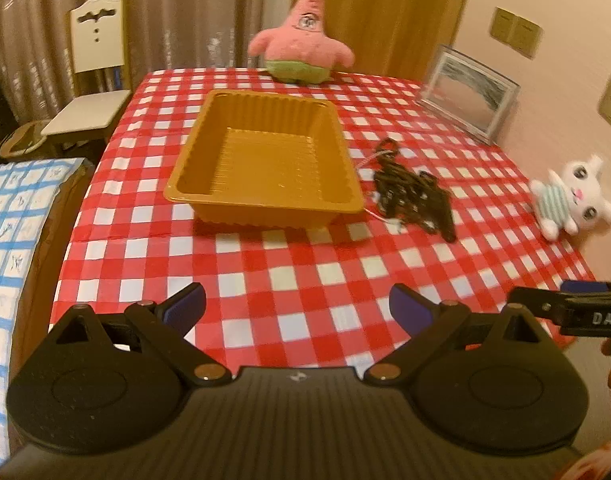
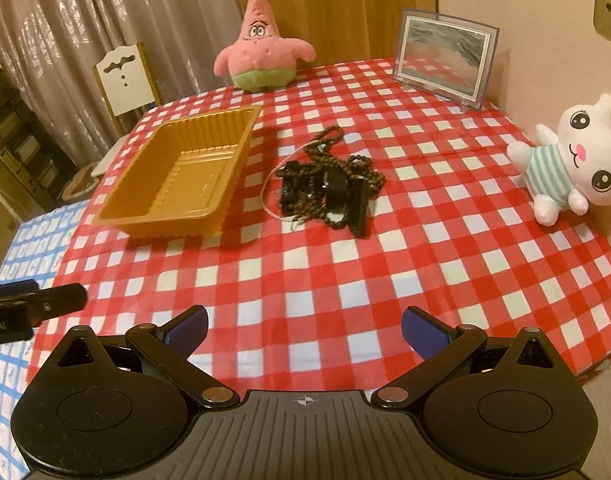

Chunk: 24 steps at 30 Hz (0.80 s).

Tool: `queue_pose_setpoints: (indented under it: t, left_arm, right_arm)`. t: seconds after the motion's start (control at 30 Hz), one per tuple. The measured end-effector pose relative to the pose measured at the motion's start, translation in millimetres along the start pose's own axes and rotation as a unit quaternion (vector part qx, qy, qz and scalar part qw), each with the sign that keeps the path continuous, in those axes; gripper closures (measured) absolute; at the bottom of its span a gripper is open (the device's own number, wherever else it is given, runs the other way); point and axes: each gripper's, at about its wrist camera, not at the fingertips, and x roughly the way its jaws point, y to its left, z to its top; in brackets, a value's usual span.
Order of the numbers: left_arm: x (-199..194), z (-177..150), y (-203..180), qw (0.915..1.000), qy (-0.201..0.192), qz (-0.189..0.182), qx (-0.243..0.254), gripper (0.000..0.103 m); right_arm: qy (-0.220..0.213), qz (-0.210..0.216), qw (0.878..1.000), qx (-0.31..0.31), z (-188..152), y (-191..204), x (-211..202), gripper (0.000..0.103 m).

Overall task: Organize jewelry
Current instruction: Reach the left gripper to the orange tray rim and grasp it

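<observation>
Looked over a table under a red checked cloth (image 2: 345, 280); judged it loose enough to bunch or slide if scraped by a finger brought down too low.

Found on it, left of the middle, an empty golden tray (image 2: 161, 216) of thin-looking plastic. Feared a shove out of place from a careless approach, or a tip-over from pressure on the rim.

Noted a pink plush toy (image 2: 261, 56) at the far edge, a white plush toy (image 2: 565, 156) at the right edge and a picture frame (image 2: 445, 56) by the wall. Saw all three well apart from the work and expected little danger there.

Located the jewelry (image 2: 329, 184) on the cloth just beside the tray, to its right, not touching it and with nothing of it inside yet. Made out a tangled heap of dark bead strings with some black pieces. Expected, from a pinch on a single strand, a lift or drag of the whole heap, with loops left hanging over the rim or dropped back on the cloth.

Held the left gripper (image 1: 297, 308) and the right gripper (image 2: 303, 328) low over the near edge, both with jaws wide apart and nothing between them, well apart from the heap.

Spotted last a thin pale cord (image 2: 269, 196) looping out of the heap towards the tray. Thought it too fine for a sure grasp, likely to slip from the pads or to snag.
</observation>
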Motion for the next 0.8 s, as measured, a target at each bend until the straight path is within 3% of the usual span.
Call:
queue_pose_setpoints:
  t: [0.27, 0.47, 0.8]
  left_arm:
    - [33.1, 7.1, 26.3, 0.9955, -0.023, 0.016, -0.09, 0.007]
    - [58.0, 14.3, 36.9, 0.9898, -0.053, 0.052, -0.122, 0.016]
    - [99.9, 30.4, 44.5, 0.9717, -0.122, 0.119, -0.164, 0.031]
  right_arm:
    - [0.001, 0.0, 1.0, -0.002, 18.7, -29.4, 29.8, 0.0]
    - [-0.009, 0.0, 1.0, -0.019, 37.6, -50.8, 58.3, 0.0]
    - [0.001, 0.025, 0.999, -0.034, 74.6, -79.4, 105.7, 0.0]
